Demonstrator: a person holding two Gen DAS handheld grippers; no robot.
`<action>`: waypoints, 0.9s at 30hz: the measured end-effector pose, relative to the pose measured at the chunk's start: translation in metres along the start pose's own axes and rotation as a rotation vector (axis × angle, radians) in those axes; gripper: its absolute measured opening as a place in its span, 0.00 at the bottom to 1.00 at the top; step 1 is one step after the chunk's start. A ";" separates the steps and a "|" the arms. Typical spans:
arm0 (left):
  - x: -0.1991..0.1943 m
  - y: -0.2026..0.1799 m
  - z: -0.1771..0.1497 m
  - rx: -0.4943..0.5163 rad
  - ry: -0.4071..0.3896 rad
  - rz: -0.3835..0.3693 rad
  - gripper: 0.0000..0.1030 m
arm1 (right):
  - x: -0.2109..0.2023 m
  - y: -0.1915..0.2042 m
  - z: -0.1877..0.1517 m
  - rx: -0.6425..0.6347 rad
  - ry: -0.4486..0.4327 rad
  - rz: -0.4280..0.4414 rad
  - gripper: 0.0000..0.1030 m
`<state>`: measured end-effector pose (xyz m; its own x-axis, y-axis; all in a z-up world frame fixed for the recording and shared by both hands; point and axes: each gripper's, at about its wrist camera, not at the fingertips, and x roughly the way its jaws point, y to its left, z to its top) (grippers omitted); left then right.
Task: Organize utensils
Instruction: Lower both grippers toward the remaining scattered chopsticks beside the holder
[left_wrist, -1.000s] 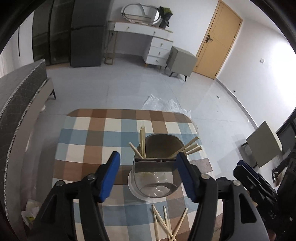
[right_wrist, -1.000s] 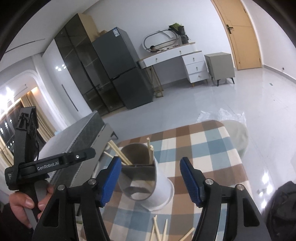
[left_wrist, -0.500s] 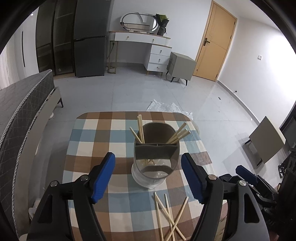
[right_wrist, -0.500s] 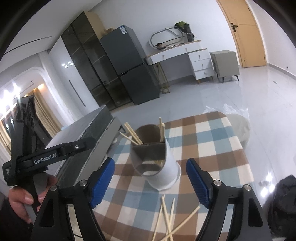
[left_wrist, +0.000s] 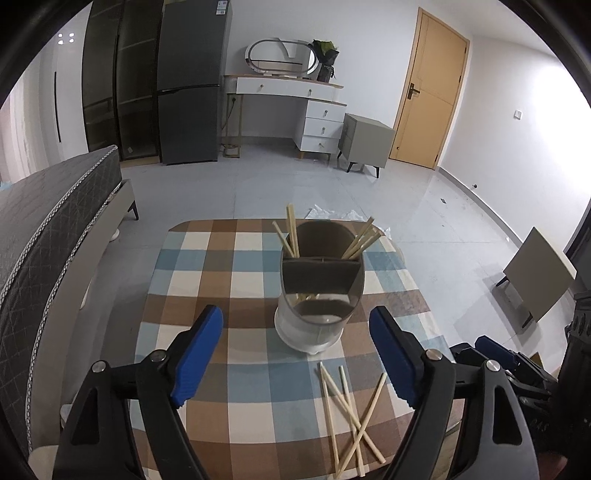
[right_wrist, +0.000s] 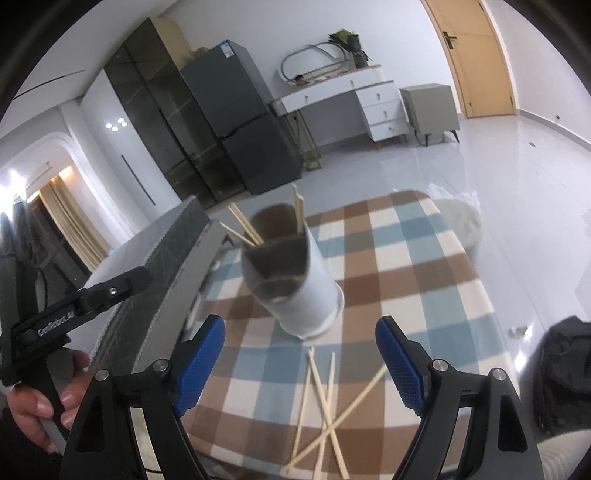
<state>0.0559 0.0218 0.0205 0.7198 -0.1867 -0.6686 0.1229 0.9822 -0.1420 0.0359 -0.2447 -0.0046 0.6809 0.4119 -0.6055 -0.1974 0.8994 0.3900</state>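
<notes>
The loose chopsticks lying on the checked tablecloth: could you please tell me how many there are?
4, in a crossed pile of loose chopsticks on the tablecloth, just in front of the holder. Three run roughly lengthwise and one slants across them. The overlaps may hide another.

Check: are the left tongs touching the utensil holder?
Apart. Left wrist view shows the left tongs open, checked tablecloth visible between both pads and the utensil holder.

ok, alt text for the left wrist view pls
The open left gripper, holding nothing, points at a grey-and-white utensil holder with chopsticks standing in its rear compartments, on a checked tablecloth. Loose chopsticks lie crossed in front of it, near the right finger.
</notes>
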 end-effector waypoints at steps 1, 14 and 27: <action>0.002 0.001 -0.005 0.001 -0.001 0.004 0.76 | 0.001 -0.001 -0.003 0.005 0.006 -0.004 0.82; 0.050 0.019 -0.060 -0.040 0.099 0.031 0.76 | 0.026 -0.023 -0.037 0.069 0.168 -0.103 0.83; 0.068 0.020 -0.066 -0.009 0.111 0.045 0.76 | 0.072 -0.038 -0.058 0.052 0.289 -0.147 0.82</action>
<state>0.0621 0.0273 -0.0754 0.6447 -0.1437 -0.7508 0.0858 0.9896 -0.1158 0.0517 -0.2406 -0.1029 0.4695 0.3091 -0.8270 -0.0707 0.9469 0.3138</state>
